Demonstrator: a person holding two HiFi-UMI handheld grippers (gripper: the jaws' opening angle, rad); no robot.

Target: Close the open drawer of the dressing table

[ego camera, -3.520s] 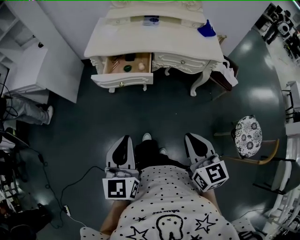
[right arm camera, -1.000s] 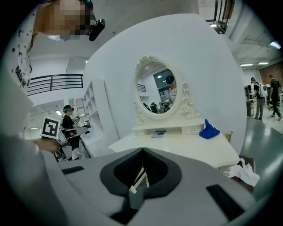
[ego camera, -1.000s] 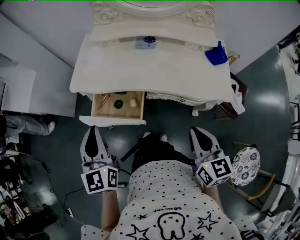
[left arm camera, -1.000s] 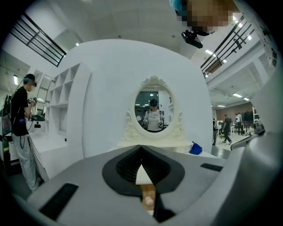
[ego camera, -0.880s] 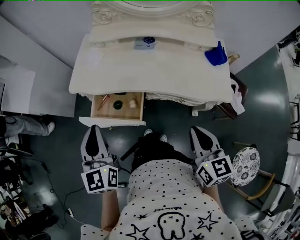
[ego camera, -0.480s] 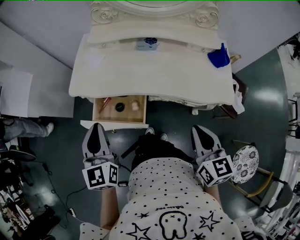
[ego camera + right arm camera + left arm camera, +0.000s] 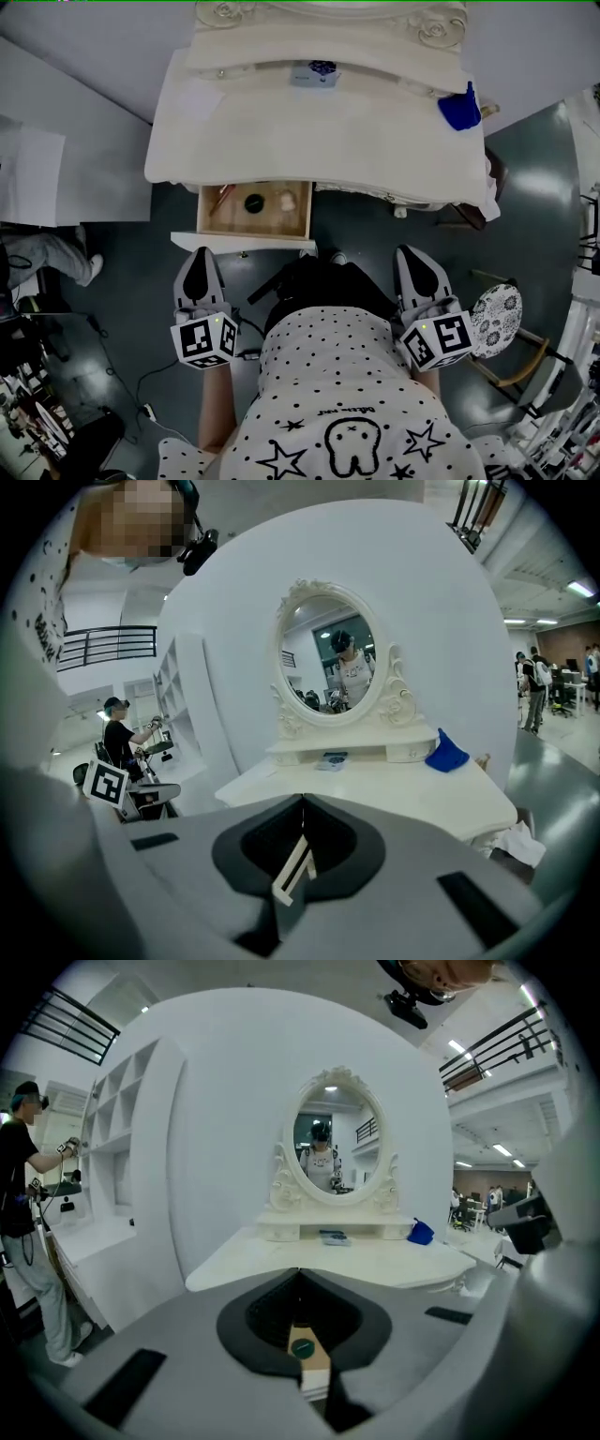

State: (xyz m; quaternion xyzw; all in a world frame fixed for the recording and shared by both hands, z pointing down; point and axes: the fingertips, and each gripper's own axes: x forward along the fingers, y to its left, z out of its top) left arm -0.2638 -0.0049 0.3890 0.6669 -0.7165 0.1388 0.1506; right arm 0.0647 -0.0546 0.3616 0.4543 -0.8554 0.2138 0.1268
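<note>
Head view, looking steeply down: a cream dressing table [image 7: 319, 141] stands against a white wall, and its left drawer [image 7: 239, 242] is pulled open toward the person. Inside the drawer lie a dark round item [image 7: 253, 202], a pale item [image 7: 288, 201] and a slim reddish item [image 7: 223, 195]. The drawer stands as far out as it did a second ago.

The left hand-held gripper [image 7: 199, 253] has its jaws pressed together with nothing between them. Its tip sits just below the drawer front; whether it touches is unclear. A second ago this tip was left of the drawer's middle and a little farther off. The right hand-held gripper [image 7: 412, 249] also has its jaws together and empty. It points at the floor below the table's right half, well apart from the drawer.

Three and a half seconds ago the person stood farther back, with the whole table small at the top of the view. Now the tabletop fills the upper part.

On the tabletop rest a blue object [image 7: 461, 108] at the right and a small box [image 7: 314, 73] near the back. A stool with a patterned seat [image 7: 497, 319] stands to the right.
</note>
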